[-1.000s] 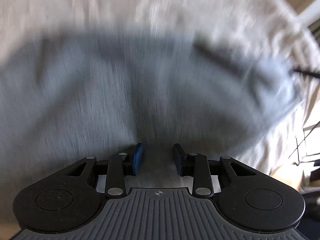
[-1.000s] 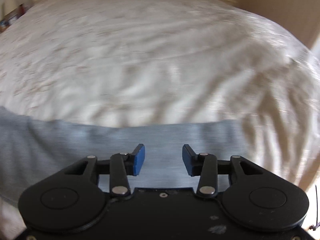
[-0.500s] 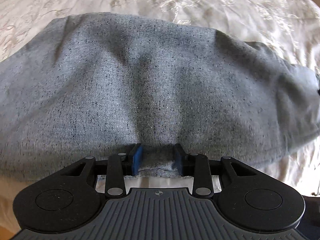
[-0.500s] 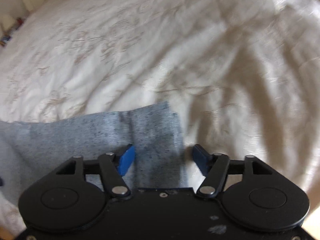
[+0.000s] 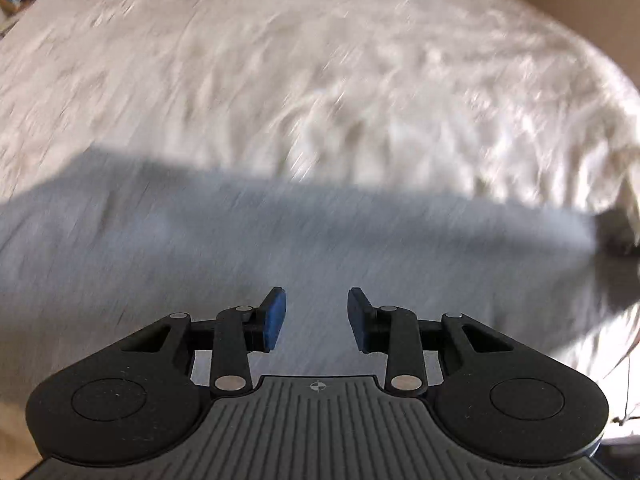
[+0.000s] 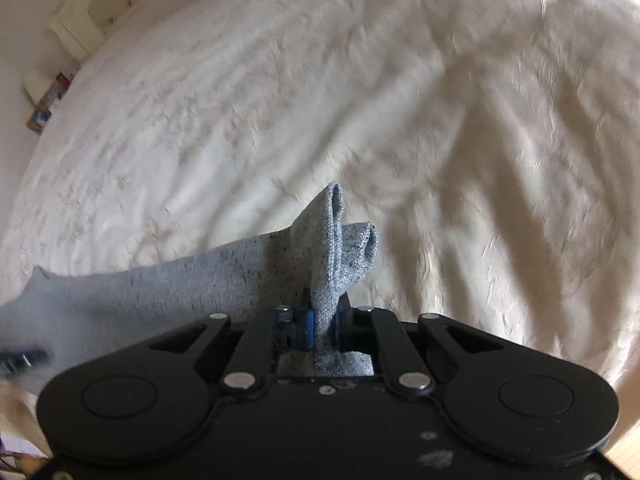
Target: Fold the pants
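Note:
Grey knit pants (image 5: 280,232) lie across the white bedspread (image 5: 320,80), blurred by motion in the left wrist view. My left gripper (image 5: 316,320) is open and empty just above the cloth. In the right wrist view my right gripper (image 6: 323,322) is shut on an end of the pants (image 6: 332,248), which bunches up between the blue pads. The rest of the pants trails away to the left (image 6: 140,292).
The bedspread (image 6: 360,100) fills most of both views. A tufted headboard (image 6: 100,4) and small items on a side surface (image 6: 48,100) sit at the far left. A beige wall (image 5: 592,8) shows at top right.
My right gripper has closed on the pants end and lifted it. My left gripper has drawn back from the cloth edge and swung, now hovering over the pants.

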Demonstrator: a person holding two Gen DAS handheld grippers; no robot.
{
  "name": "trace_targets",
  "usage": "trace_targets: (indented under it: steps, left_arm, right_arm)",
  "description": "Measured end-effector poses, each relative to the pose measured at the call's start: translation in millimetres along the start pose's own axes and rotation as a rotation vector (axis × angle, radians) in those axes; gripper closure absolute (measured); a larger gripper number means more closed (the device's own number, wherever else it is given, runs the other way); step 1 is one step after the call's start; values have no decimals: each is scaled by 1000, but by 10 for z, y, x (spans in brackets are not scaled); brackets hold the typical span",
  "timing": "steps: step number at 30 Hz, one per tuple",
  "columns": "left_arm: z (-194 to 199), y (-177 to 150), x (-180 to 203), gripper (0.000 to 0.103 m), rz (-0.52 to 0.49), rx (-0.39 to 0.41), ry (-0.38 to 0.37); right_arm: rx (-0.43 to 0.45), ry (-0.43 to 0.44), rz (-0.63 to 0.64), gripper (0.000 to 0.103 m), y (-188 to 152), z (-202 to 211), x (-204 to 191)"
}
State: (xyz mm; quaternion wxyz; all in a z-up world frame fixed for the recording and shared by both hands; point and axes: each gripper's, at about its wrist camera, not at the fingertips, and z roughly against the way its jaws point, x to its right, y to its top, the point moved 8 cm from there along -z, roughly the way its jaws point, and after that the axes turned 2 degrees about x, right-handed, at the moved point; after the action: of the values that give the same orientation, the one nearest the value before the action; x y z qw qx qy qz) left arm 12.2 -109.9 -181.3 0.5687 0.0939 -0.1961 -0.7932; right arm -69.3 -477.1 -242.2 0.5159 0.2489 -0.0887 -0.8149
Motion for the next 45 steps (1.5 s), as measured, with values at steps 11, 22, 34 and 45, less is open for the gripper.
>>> trace_targets:
  steps: [11,22,34,45]
  left_arm:
    - [-760,319,-133,69,141,-64,86]
    - [-243,129,1107,69,15,59,-108]
    - [-909,207,1254,67,2,-51,-83]
    - [-461,322,1191,66,0,97,-34]
  right_arm:
    - [-48,-10,34,93,-79,-142,6]
    - [-62,19,18,86,-63,-194,31]
    - [-88,116,-7,51,-169,-186,133]
    - [-23,220,-110,92,-154,294,78]
